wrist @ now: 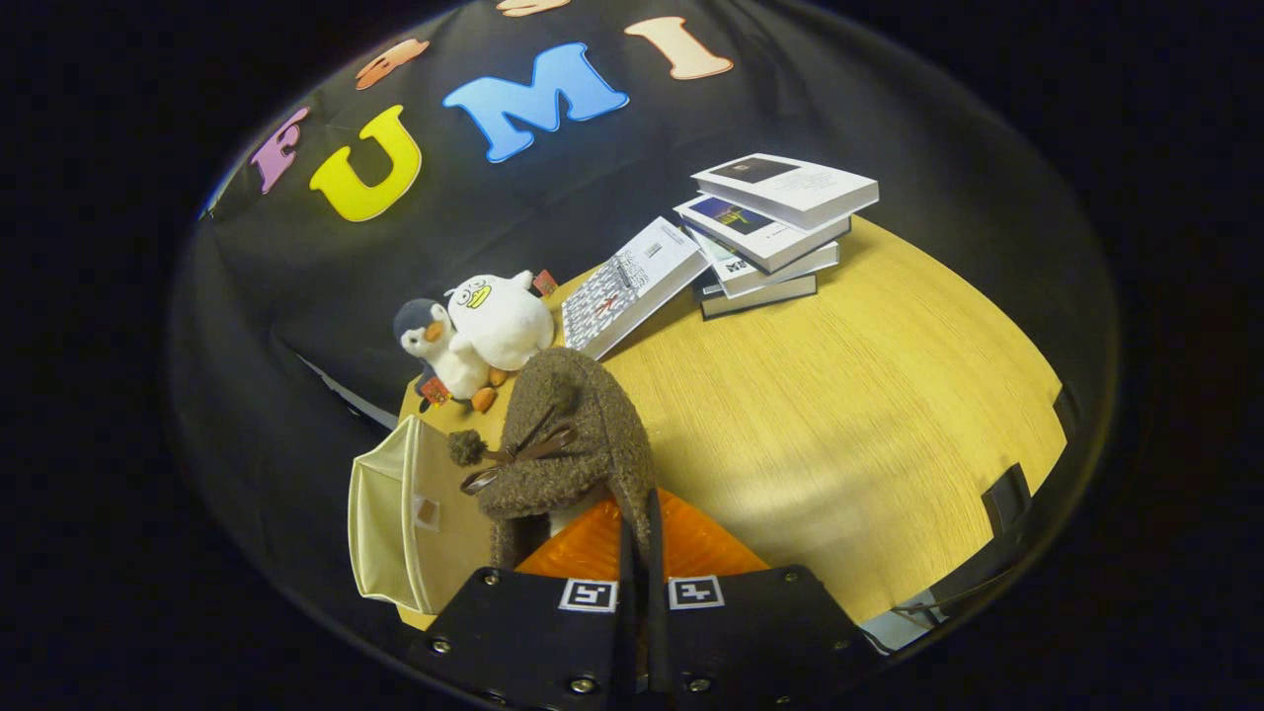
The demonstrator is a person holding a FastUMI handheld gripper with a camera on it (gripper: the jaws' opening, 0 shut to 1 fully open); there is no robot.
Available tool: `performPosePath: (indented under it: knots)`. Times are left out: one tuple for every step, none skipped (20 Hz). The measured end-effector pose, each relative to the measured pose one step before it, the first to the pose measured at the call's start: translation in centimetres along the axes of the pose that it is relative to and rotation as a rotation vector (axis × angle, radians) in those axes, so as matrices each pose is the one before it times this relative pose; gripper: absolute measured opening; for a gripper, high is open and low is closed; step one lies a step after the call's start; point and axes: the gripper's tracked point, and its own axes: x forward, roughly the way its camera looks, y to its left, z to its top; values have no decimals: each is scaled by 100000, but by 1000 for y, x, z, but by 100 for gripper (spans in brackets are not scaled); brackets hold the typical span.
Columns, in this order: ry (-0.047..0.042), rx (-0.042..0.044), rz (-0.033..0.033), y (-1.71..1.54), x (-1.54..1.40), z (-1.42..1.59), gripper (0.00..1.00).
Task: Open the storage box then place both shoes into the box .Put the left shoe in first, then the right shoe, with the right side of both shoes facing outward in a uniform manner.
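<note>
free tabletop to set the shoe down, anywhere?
The gripper is shut on the brown shoe. Bare table lies beyond and beside the shoe, bordered by the book stack at the back. It is crowded on the other side: beige storage box, plush toys, leaning book.

Gripper held above the table, tilted, both fingers drawn close together, pinching the shoe's fuzzy edge

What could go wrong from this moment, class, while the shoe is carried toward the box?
1. The gripper pinches only the rim of the fuzzy brown shoe, so it could slip free.
2. The cream fabric storage box sits at the wooden table edge; a nudge might topple it.
</note>
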Motion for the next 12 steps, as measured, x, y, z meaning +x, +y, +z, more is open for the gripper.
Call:
performPosePath:
  knots:
    - [-364,-363,855,1043,-121,167,5]
    - [-148,-329,1139,1180,-152,1,5]
    - [-173,56,1368,1224,-34,104,5]
    - [-107,15,1460,1281,53,105,5]
    - [-176,-81,1371,1159,130,52,5]
    - [-174,2,1168,1175,140,-53,5]
    - [-64,-318,1093,1114,166,-96,5]
    - [-141,-272,864,1019,-940,247,5]
    - [106,-452,949,1085,258,-193,5]
    - [228,-444,1109,1078,313,-172,5]
    - [400,-103,1104,991,251,-437,5]
    - [466,72,1543,1147,236,-404,5]
